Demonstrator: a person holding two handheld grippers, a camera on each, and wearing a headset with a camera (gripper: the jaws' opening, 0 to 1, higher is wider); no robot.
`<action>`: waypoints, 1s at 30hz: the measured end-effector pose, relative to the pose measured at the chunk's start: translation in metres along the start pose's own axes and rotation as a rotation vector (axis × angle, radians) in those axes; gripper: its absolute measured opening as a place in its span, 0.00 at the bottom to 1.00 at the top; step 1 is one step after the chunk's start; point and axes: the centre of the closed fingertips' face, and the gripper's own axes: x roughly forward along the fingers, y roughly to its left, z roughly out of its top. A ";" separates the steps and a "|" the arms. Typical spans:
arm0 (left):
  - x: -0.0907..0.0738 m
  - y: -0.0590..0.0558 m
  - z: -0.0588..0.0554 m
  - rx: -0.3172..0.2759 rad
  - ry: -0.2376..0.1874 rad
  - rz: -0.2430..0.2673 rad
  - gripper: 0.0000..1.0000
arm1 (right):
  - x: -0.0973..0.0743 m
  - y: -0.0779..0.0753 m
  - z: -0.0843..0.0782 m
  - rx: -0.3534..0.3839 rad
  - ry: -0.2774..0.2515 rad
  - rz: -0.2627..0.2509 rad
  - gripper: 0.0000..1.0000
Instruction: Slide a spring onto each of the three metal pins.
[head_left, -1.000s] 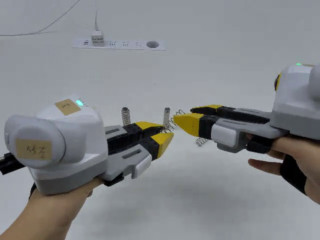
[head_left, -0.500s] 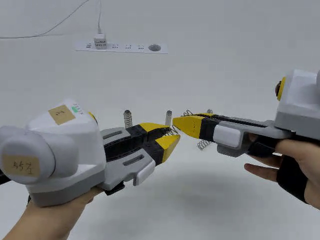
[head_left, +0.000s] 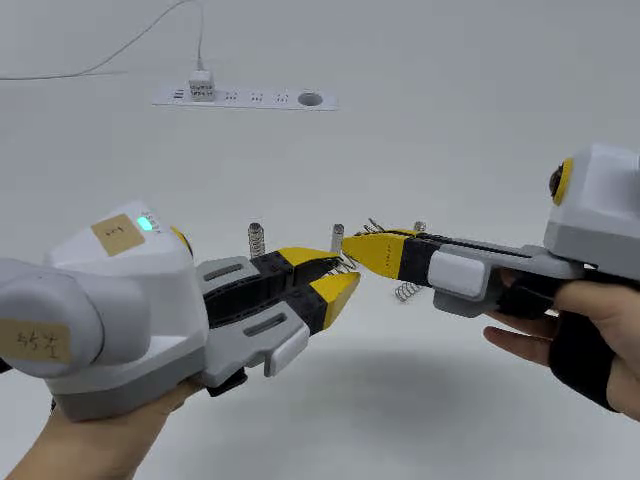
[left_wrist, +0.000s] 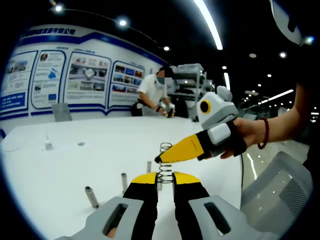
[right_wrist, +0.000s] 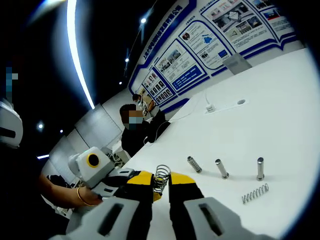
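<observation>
Spring (left_wrist: 165, 169): held above the table between both grippers, near the bare pin (head_left: 337, 235)
Left gripper (left_wrist: 165, 178): jaws pinched on the lower coils
Right gripper (right_wrist: 161, 182): jaws pinched on the same spring
Technique: one grip is best released, then the spring kept upright and lowered over the pin tip

Head view:
- held spring (head_left: 348, 263): mostly hidden between tips of left gripper (head_left: 348, 268) and right gripper (head_left: 346, 243), few coils show.
- end pin (head_left: 420, 227), 3 o'clock end of row: top only, rest behind right gripper.
- middle pin (head_left: 337, 235): base behind left gripper.
- loose spring (head_left: 405, 291): 12 o'clock end under right gripper.
- left gripper body cut at 7–9 o'clock edge, right gripper body cut at 3 o'clock edge.

Left gripper view:
- posters (left_wrist: 85, 75): text too small to read.
</observation>
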 end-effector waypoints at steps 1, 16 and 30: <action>0.000 0.000 0.000 0.001 0.004 0.003 0.11 | 0.000 0.001 0.000 -0.004 0.000 0.001 0.12; 0.001 0.011 -0.025 0.036 0.114 0.056 0.23 | 0.001 -0.016 0.007 -0.173 0.008 -0.091 0.11; 0.000 0.012 -0.045 0.069 0.174 0.079 0.39 | 0.011 -0.037 0.023 -0.331 0.003 -0.170 0.11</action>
